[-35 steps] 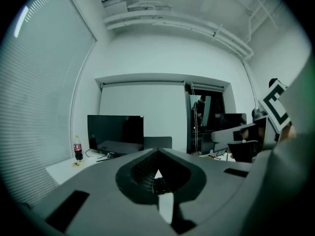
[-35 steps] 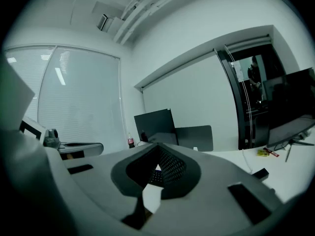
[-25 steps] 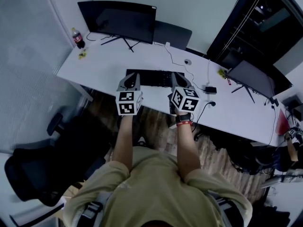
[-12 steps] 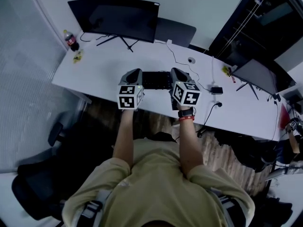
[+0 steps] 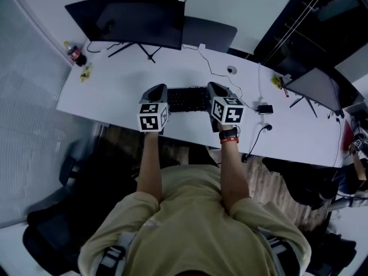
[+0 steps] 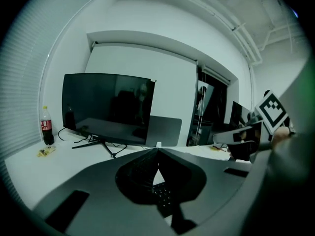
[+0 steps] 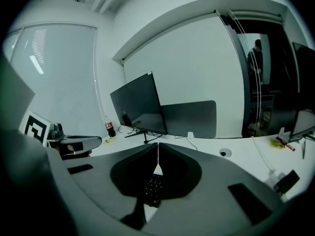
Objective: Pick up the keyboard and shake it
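Keyboard [image 5: 187,99] lies flat on the white desk [image 5: 115,91], long axis sideways. Our left gripper [image 5: 158,88] is over its left end and our right gripper [image 5: 214,87] over its right, equally near. Both are pinched closed and holding nothing.

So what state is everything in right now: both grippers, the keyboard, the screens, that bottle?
Left gripper: shut, holding nothing.
Right gripper: shut, holding nothing.
Keyboard: lying flat on the desk between the two grippers, not lifted.
Big monitor: standing, screen dark.
Side monitor: standing, screen dark.
Bottle: upright, cap on.
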`<move>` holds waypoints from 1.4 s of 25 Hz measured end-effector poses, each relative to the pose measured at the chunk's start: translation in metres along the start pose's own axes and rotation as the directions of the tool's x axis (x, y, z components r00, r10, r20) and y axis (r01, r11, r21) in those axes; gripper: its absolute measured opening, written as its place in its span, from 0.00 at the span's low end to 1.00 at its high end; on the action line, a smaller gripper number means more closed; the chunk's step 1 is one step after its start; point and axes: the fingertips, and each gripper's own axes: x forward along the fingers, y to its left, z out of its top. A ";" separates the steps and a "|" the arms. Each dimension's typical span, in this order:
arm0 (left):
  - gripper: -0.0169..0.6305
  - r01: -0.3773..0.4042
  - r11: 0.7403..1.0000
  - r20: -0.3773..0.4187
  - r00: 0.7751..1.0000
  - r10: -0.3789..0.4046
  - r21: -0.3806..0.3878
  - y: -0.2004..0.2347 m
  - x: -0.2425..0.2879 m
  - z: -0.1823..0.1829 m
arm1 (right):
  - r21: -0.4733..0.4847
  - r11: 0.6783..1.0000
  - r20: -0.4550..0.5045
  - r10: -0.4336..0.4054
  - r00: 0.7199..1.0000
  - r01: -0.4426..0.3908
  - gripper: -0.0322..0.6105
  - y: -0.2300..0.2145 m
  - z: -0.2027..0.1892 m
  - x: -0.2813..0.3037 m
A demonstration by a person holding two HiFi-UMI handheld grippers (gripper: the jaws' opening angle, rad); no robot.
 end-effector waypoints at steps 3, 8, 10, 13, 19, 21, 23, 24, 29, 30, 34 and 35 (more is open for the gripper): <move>0.05 -0.008 1.000 -0.035 0.999 0.008 -0.009 0.006 0.022 -0.008 | 0.034 0.999 -0.026 0.014 1.000 -0.013 0.10 -0.019 -0.009 0.019; 0.06 -0.034 0.999 -0.082 0.996 0.032 -0.029 0.021 0.056 -0.023 | 0.038 0.999 -0.079 0.035 0.996 -0.032 0.14 -0.044 -0.023 0.048; 0.06 -0.045 0.998 -0.105 0.994 0.040 -0.039 0.027 0.065 -0.032 | 0.046 0.998 -0.098 0.039 0.994 -0.034 0.16 -0.054 -0.031 0.055; 0.07 -0.055 0.998 -0.133 0.990 0.049 -0.038 0.037 0.077 -0.040 | 0.066 0.997 -0.118 0.059 0.991 -0.051 0.20 -0.066 -0.040 0.070; 0.12 -0.078 0.996 -0.215 0.974 0.067 -0.042 0.059 0.089 -0.070 | 0.088 0.995 -0.171 0.066 0.983 -0.052 0.27 -0.083 -0.066 0.092; 0.15 -0.081 0.996 -0.244 0.967 0.068 -0.042 0.065 0.092 -0.079 | 0.096 0.994 -0.185 0.074 0.980 -0.057 0.28 -0.088 -0.072 0.098; 0.18 -0.078 0.996 -0.263 0.963 0.064 -0.043 0.068 0.099 -0.084 | 0.107 0.993 -0.192 0.077 0.978 -0.057 0.29 -0.096 -0.076 0.104; 0.19 -0.078 0.996 -0.270 0.961 0.063 -0.045 0.070 0.103 -0.087 | 0.112 0.992 -0.196 0.074 0.978 -0.053 0.30 -0.099 -0.078 0.106; 0.27 -0.064 0.996 -0.322 0.946 0.041 -0.062 0.075 0.113 -0.110 | 0.105 0.994 -0.229 0.049 0.972 -0.025 0.36 -0.113 -0.094 0.112; 0.30 -0.057 0.996 -0.337 0.941 0.033 -0.064 0.076 0.115 -0.115 | 0.097 0.995 -0.236 0.045 0.971 -0.023 0.38 -0.116 -0.098 0.113; 0.42 -0.044 0.996 -0.378 0.926 0.013 -0.073 0.078 0.120 -0.128 | 0.048 0.999 -0.256 0.021 0.966 -0.009 0.44 -0.128 -0.106 0.116; 0.44 -0.043 0.996 -0.386 0.923 0.010 -0.076 0.079 0.121 -0.131 | 0.039 0.999 -0.258 0.015 0.966 -0.005 0.46 -0.131 -0.107 0.115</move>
